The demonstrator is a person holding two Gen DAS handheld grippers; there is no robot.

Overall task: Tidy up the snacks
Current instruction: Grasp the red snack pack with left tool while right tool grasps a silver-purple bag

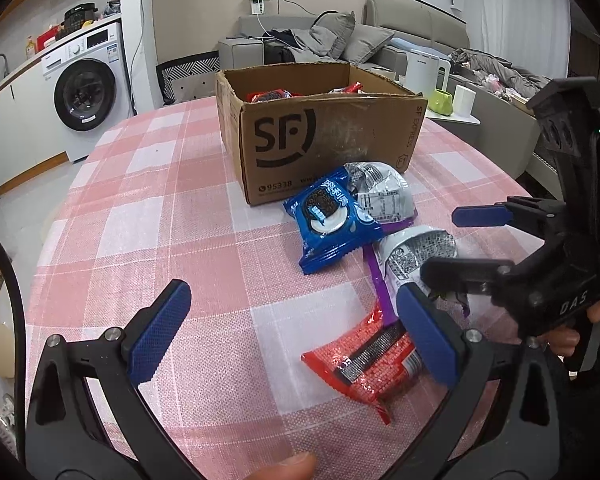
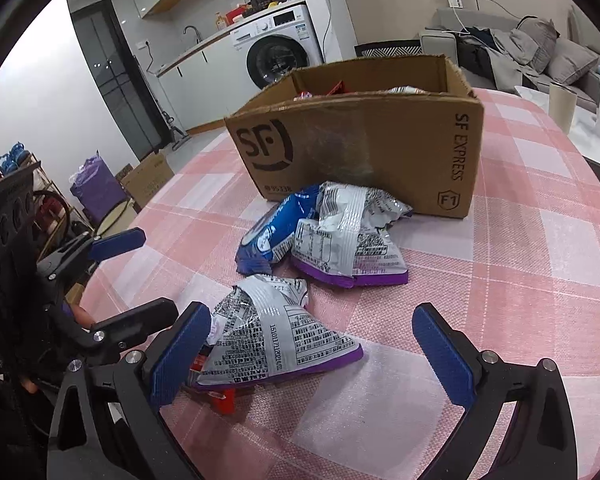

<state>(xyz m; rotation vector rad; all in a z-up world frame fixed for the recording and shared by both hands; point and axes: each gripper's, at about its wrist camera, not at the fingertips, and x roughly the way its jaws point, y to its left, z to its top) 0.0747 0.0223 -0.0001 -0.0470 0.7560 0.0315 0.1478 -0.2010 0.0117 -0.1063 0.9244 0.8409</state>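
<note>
Snacks sit loose on a pink-plaid tabletop in front of an open SF Express cardboard box, which already holds a few red packets.

Left tongs are spread wide, gripping nothing, low over the tabletop. Their right pad is just beside or touching the red snack packet; contact unclear. The red packet lies flat nearest the camera.

A blue Oreo packet lies face up close to the box's front wall. A silver-and-purple packet is partly under it, against the box. In the right wrist view there look to be two overlapping silver-purple packets here, beside the Oreo packet.

Another silver-purple packet lies between the red packet and the Oreo packet. In the right wrist view it is crumpled, printed back up, overlapping the red packet, of which only a corner shows.

Right tongs are also wide open and empty, straddling that near silver-purple packet; the left pad is touching or almost touching its edge, and the right pad is clear of it.

Each tool shows in the other's view at the frame edge. Fingertips of a hand show at the bottom of the left wrist view.
</note>
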